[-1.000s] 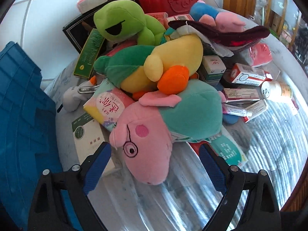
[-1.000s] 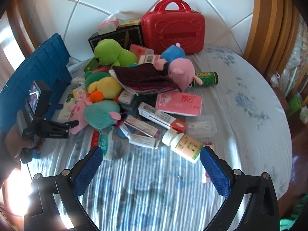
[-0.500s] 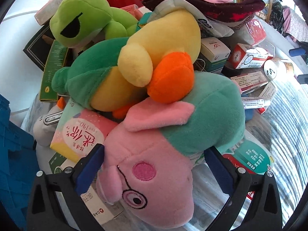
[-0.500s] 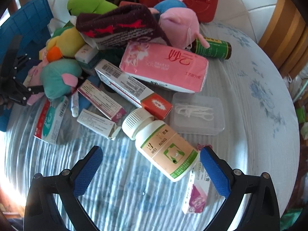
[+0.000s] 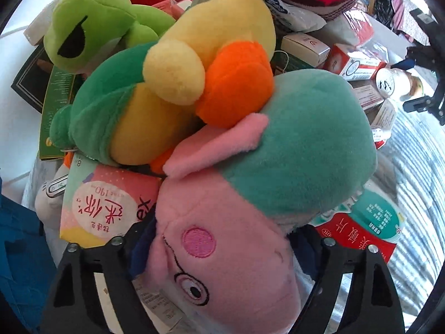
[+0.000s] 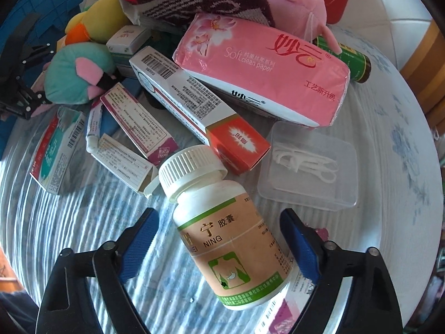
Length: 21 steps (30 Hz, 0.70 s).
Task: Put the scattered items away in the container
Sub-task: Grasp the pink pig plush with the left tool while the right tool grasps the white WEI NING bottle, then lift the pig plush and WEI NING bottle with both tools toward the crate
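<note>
In the left wrist view, the left gripper (image 5: 222, 247) sits at the bottom of the frame with its blue-padded fingers (image 5: 140, 250) on either side of the head of a pink pig plush toy with a teal body (image 5: 250, 208). The fingers are closing and their pads look pressed into the soft head on both sides. Above the pig, in the middle of the frame, lies a yellow duck plush with a green cape and orange beak (image 5: 178, 78), and a lime-green frog plush (image 5: 91, 25) fills the upper left. A pastel tissue packet with red characters (image 5: 105, 206) lies at the lower left beside the pig, and a blue plastic container (image 5: 19, 250) shows along the left edge.

In the right wrist view, the right gripper (image 6: 219, 246) is at the bottom, its fingers closing around a white pill bottle with a tan and green label (image 6: 222, 222) that lies on its side on the blue-striped cloth surface (image 6: 83, 222). Gaps still show between each pad and the bottle. A clear plastic box of white floss picks (image 6: 308, 167) lies just right of the bottle's cap, a pink soft tissue pack (image 6: 264, 69) sits in the upper centre, and a long white and orange carton (image 6: 194, 105) lies just above the cap.
</note>
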Tool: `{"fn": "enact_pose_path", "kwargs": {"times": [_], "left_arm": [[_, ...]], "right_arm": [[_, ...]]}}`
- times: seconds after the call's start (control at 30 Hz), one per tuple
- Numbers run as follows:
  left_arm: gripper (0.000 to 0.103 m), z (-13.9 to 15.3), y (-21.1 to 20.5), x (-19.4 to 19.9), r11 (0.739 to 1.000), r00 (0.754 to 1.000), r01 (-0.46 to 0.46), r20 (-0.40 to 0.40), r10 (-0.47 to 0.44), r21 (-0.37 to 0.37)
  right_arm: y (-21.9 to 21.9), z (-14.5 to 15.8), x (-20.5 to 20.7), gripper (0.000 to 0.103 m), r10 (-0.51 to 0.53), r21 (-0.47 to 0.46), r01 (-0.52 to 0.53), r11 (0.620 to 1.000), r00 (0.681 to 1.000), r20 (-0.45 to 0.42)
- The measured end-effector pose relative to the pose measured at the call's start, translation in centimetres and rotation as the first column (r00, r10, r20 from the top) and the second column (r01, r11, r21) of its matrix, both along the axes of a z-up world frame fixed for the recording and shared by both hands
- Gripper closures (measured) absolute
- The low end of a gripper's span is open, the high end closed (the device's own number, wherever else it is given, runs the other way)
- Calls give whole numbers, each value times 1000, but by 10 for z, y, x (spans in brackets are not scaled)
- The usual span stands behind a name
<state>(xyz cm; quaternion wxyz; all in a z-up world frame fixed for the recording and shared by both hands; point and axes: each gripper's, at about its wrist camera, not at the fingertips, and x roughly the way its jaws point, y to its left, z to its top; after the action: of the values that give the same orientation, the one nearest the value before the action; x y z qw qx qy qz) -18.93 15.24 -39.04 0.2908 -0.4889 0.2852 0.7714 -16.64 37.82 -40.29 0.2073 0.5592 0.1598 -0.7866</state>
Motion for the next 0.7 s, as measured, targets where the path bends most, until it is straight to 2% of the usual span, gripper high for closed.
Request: {"fn": "enact_pose_path", "kwargs": {"times": [0.13, 0.23, 0.7], "left_arm": [[28, 4, -3, 10, 999, 1000, -30, -5, 31, 16], [29, 6, -5, 19, 998, 998, -56, 0, 56, 33], [30, 17, -11, 62, 981, 984, -178, 18, 177, 73]], "right_arm": [[0, -4, 2, 38, 9, 23, -10, 1000, 1000, 9], [-1, -1, 6, 43, 17, 19, -18, 1000, 1000, 9], [-7, 28, 33, 51, -26, -26, 26, 999, 1000, 10]]}}
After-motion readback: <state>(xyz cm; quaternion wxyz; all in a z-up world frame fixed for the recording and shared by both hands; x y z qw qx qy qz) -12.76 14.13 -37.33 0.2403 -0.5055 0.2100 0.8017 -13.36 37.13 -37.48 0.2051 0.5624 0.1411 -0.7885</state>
